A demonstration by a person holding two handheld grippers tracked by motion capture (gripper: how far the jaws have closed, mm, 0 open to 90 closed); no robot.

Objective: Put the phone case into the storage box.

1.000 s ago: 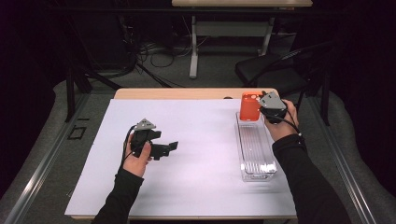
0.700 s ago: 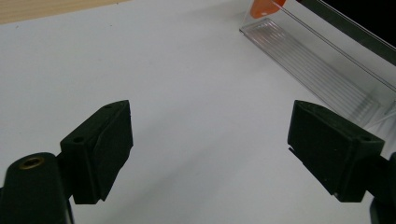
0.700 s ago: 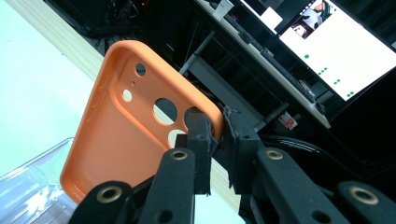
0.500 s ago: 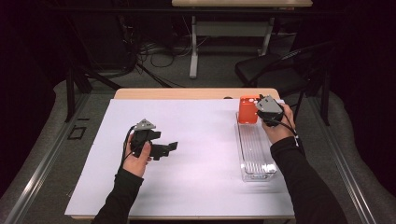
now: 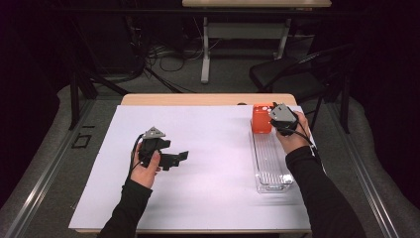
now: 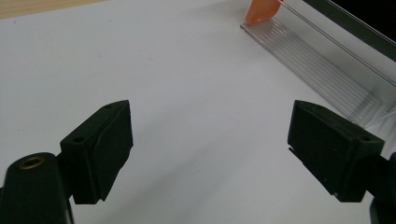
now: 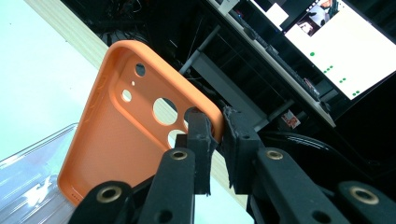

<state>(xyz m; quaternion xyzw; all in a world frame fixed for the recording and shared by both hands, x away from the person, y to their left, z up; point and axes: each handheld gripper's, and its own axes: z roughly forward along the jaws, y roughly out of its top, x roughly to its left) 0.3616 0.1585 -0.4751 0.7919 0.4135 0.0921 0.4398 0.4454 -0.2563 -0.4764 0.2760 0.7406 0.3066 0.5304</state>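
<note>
1. The right gripper [image 5: 270, 120] is clenched on the rim of an orange phone case [image 5: 261, 118], its jaws pinching the case's edge beside the camera cut-outs, as the right gripper view [image 7: 215, 135] shows.
2. The phone case [image 7: 121, 135] stands near the tabletop's far right corner, at the far end of a clear plastic tray [image 5: 270, 163]. Whether its lower end touches the tray cannot be told.
3. The case's long axis runs close to upright, slightly tilted; the end with the camera holes points up, and the charging-port end points down toward the tray [image 7: 28, 186].
4. The tray's long axis runs from the far edge toward the near edge, along the right side of the white sheet [image 5: 208, 163].
5. The left gripper [image 5: 182, 157] is released, jaws wide apart with nothing between them, over the white sheet [image 6: 187, 93] left of centre, well apart from the case [image 6: 264, 11].
</note>
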